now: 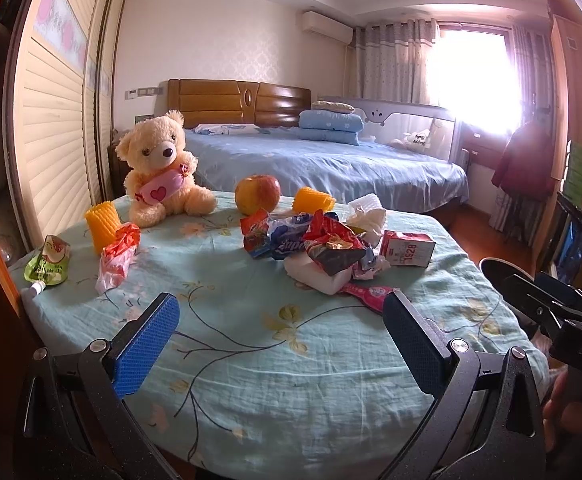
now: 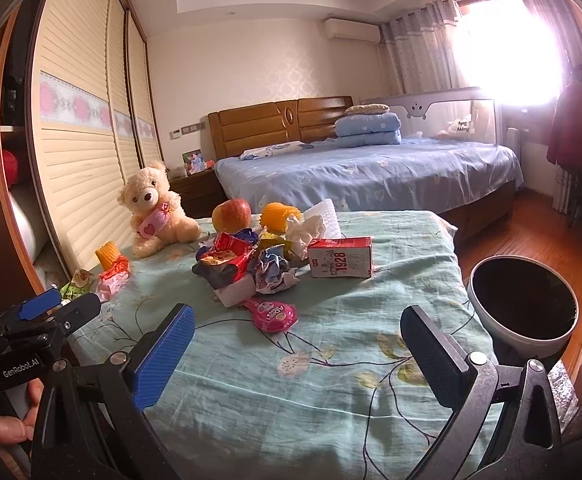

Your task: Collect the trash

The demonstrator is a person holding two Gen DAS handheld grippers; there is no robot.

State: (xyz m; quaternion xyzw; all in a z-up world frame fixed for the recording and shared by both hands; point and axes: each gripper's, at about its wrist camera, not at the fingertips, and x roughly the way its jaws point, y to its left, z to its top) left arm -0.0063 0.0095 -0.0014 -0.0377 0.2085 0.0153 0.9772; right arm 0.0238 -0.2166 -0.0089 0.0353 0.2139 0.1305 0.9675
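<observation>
I see the trash heap mid-counter: crinkled foil wrappers, crumpled tissue, a boxy milk carton on its side at the heap's right, and a flat pink wrapper nearest me. Apart to the left lie a soft green pouch and a red-white wrapper beside a ribbed yellow foam sleeve. Behind sit a plush bear, a smooth apple and another foam sleeve. My left tool and right tool both gape wide, empty, over bare wrinkled floral cloth. A round white bin stands off the counter's right edge.
</observation>
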